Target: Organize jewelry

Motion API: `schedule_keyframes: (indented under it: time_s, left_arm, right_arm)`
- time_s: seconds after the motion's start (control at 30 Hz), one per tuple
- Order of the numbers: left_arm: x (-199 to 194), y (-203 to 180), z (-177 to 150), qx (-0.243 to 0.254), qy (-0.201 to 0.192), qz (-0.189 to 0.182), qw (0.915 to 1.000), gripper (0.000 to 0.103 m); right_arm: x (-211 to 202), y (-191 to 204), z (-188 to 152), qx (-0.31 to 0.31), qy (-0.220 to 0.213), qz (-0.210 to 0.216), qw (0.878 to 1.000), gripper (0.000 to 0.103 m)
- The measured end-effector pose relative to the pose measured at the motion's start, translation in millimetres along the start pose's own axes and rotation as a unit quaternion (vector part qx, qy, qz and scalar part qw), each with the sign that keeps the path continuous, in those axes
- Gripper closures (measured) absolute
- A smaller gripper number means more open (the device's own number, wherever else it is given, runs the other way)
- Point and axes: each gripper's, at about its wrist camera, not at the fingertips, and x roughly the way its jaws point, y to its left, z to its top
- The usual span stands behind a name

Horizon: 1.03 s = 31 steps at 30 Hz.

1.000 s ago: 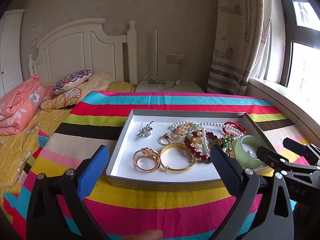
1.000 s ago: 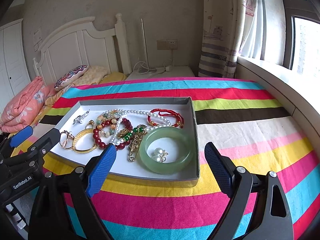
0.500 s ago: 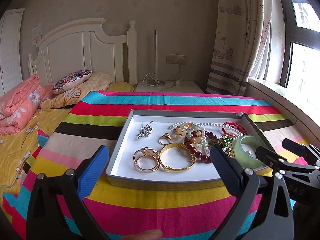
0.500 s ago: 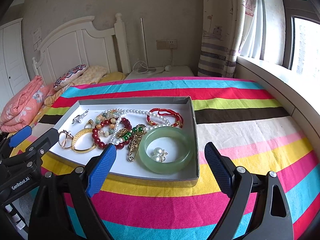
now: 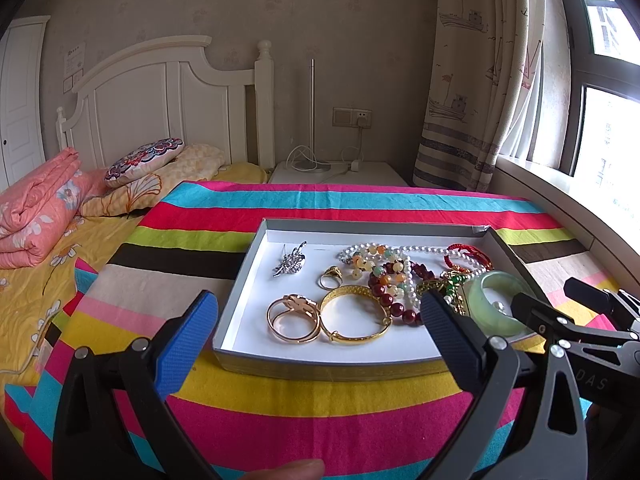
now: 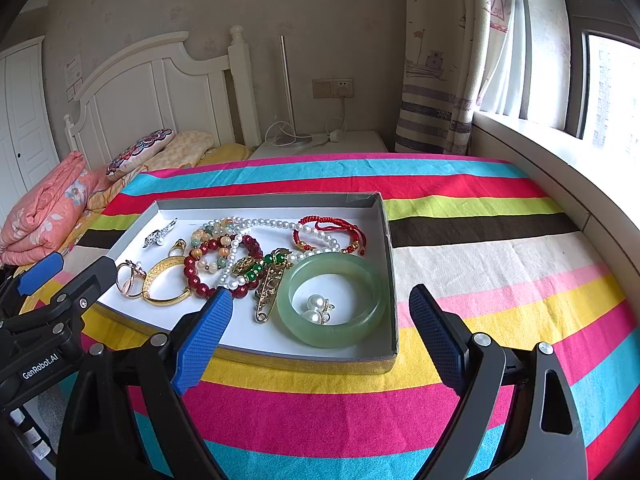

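A shallow grey box [image 5: 256, 248] [image 6: 390, 280] lies on the striped cloth and holds a jumble of jewelry. It contains a jade bangle [image 6: 372, 304] ringing pearl earrings [image 6: 316, 308], a gold bangle [image 5: 376, 332], rose-gold rings [image 5: 294, 320], a gold ring [image 5: 331, 276], a silver brooch [image 5: 290, 264], a dark red bead bracelet [image 6: 192, 276], a pearl necklace [image 6: 272, 223] and a red cord bracelet [image 6: 332, 224]. My left gripper [image 5: 318, 308] hovers open before the box's near left side. My right gripper [image 6: 320, 296] is open at the near right corner, empty.
The box sits on a striped cloth [image 6: 480, 248] over a bed. Pillows [image 5: 144, 160] and a folded pink quilt [image 5: 36, 208] lie at the left. A white headboard [image 5: 160, 100], a nightstand [image 5: 340, 172], a curtain [image 5: 480, 80] and a window sill [image 6: 540, 148] border the far and right sides.
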Motion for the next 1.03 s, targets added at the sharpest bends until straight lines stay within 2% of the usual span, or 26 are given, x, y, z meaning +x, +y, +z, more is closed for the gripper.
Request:
schedule_keyframes:
  time_s: [0.57, 0.7, 0.83, 0.93, 1.03]
  left_arm:
    - [-2.1, 4.3, 0.8, -0.024, -0.006, -0.002, 0.9997, 0.002]
    - [-4.2, 8.2, 0.1, -0.035, -0.01, 0.007, 0.9993, 0.002]
    - [-2.9, 12.9, 1.1, -0.048, -0.006, -0.01, 0.9988, 0.003]
    - [-3.1, 8.9, 1.7, -0.034, 0.019, -0.028, 0.9988, 0.003]
    - [0.2, 6.8, -3.4, -0.011, 0.058, -0.016, 0.9981, 0.002]
  right_arm:
    - [1.1, 0.3, -2.0, -0.003, 0.001, 0.0, 1.0, 0.017]
    - [1.7, 1.3, -2.6, -0.004, 0.001, 0.0, 1.0, 0.017]
    - [1.7, 2.3, -1.8, -0.005, 0.003, 0.001, 1.0, 0.017]
    - [-0.8, 1.9, -2.6, -0.009, 0.006, 0.006, 1.0, 0.017]
    - [-4.4, 6.2, -8.5, -0.044, 0.036, 0.018, 0.998, 0.017]
